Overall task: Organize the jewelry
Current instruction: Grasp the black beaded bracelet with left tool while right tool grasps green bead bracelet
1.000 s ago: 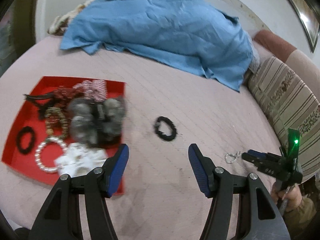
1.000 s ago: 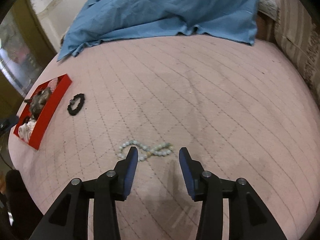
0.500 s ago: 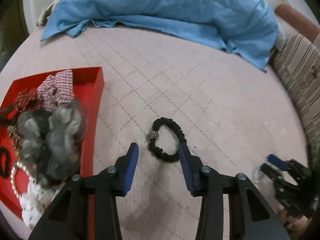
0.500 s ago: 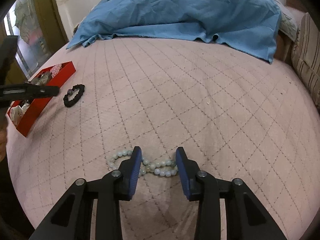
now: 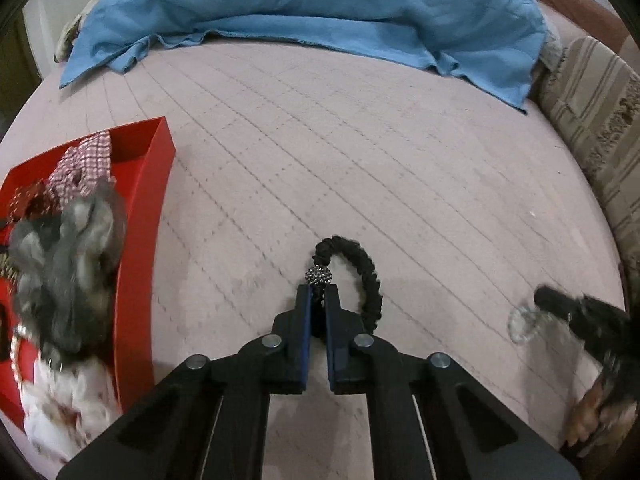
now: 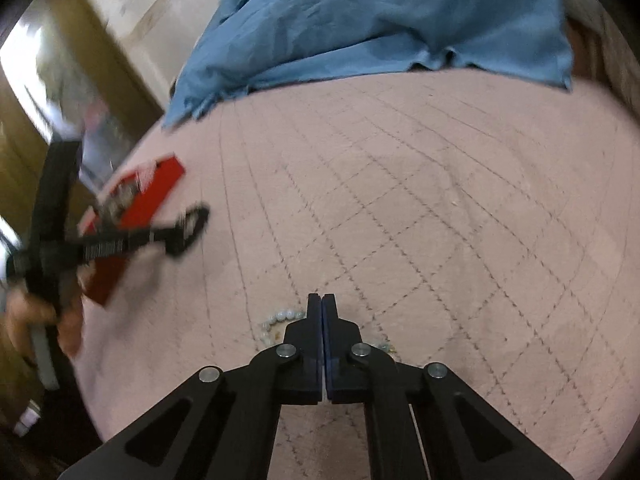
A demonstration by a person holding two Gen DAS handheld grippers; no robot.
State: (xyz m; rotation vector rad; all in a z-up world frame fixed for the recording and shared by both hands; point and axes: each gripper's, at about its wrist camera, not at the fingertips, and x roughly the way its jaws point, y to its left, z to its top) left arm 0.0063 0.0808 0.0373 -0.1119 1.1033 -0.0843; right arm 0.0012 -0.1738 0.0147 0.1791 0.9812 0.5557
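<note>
Black bracelet (image 5: 362, 272) pinched (left gripper (image 5: 318, 296)), right gripper (image 6: 322, 304) clamping pearl strand (image 6: 280, 317).

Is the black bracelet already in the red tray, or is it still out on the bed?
Out. The black bracelet lies on the pink quilt beside the red tray, with the left tongs shut on its near end.

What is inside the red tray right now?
The red tray holds a grey furry scrunchie, a pink checked scrunchie, a pearl bracelet and something white. The pile covers whatever lies beneath it.
</note>
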